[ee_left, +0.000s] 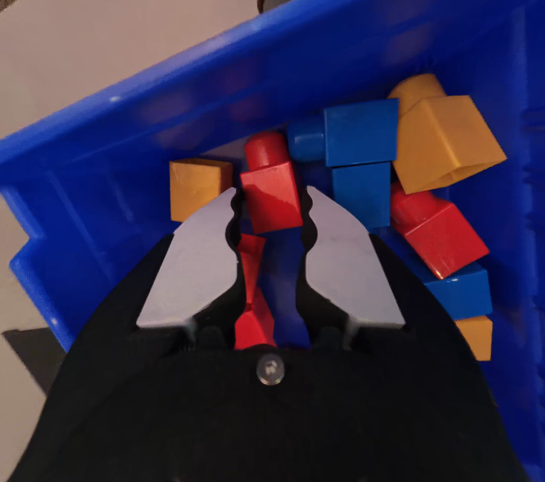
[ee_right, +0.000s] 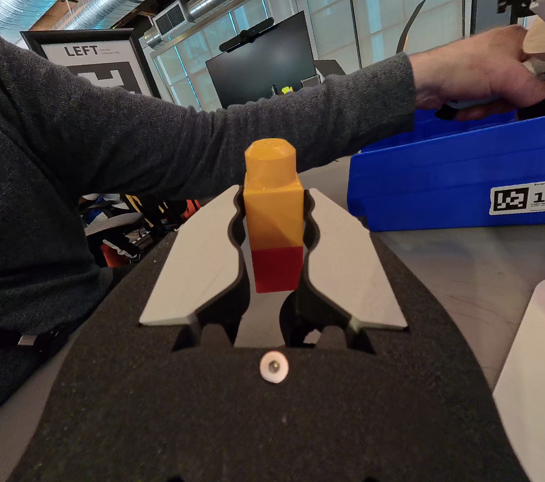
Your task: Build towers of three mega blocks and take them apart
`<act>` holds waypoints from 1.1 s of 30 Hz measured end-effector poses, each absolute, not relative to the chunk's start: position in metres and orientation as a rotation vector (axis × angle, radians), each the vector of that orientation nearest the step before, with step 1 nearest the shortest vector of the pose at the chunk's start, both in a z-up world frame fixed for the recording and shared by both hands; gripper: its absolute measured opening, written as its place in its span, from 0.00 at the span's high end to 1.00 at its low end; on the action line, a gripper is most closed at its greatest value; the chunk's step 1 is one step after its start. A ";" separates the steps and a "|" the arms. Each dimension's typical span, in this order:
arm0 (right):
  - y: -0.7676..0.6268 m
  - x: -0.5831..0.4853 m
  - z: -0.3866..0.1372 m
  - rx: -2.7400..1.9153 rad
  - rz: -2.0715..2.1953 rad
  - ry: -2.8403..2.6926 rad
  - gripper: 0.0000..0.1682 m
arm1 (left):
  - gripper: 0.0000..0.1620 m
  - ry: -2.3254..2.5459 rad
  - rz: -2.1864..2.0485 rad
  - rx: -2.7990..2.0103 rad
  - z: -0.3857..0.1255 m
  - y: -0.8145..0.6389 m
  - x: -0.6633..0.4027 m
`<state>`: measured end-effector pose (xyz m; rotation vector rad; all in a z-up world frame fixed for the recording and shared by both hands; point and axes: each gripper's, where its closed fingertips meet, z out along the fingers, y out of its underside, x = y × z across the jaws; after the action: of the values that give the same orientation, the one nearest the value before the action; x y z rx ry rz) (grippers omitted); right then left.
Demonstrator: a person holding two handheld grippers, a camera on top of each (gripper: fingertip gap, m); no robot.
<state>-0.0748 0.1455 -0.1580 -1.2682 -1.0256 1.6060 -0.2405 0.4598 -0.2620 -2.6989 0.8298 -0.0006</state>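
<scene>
Right fingers (ee_right: pixel 203 255) clenched on glossy yellow-over-red stack (ee_right: pixel 274 220); left gripper (ee_left: pixel 269 196) spread around red block (ee_left: pixel 271 199).

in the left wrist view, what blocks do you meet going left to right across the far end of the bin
yellow block at the wall → red block between the left gripper's open fingers → blue block → large yellow block, all inside the blue bin

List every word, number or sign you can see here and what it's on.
I won't repeat writing; here is what bears it.
Framed white sign, left background: bold print above a black marker pattern.
White sticker on the blue bin: square code, small print.
Left wrist view: none.
</scene>
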 end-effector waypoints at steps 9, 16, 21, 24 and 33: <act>0.144 -0.076 -0.159 -1.271 1.596 -1.038 0.78 | 0.92 0.664 -0.357 -2.510 -0.233 0.441 -0.242; 0.144 -0.076 -0.159 -1.271 1.596 -1.039 0.78 | 0.79 0.721 -0.243 -2.616 -0.250 0.439 -0.245; 0.144 -0.076 -0.159 -1.271 1.596 -1.039 0.78 | 0.77 0.699 -0.252 -2.715 -0.255 0.438 -0.235; 0.144 -0.076 -0.159 -1.271 1.596 -1.040 0.78 | 0.76 0.719 -0.267 -2.770 -0.256 0.433 -0.232; 0.144 -0.077 -0.159 -1.272 1.592 -1.045 0.78 | 0.79 0.735 -0.149 -2.779 -0.255 0.431 -0.245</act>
<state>-0.0766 0.1436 -0.1594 -1.2721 -1.0451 1.5924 -0.2447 0.4312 -0.2553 -2.7794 0.7353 -0.1494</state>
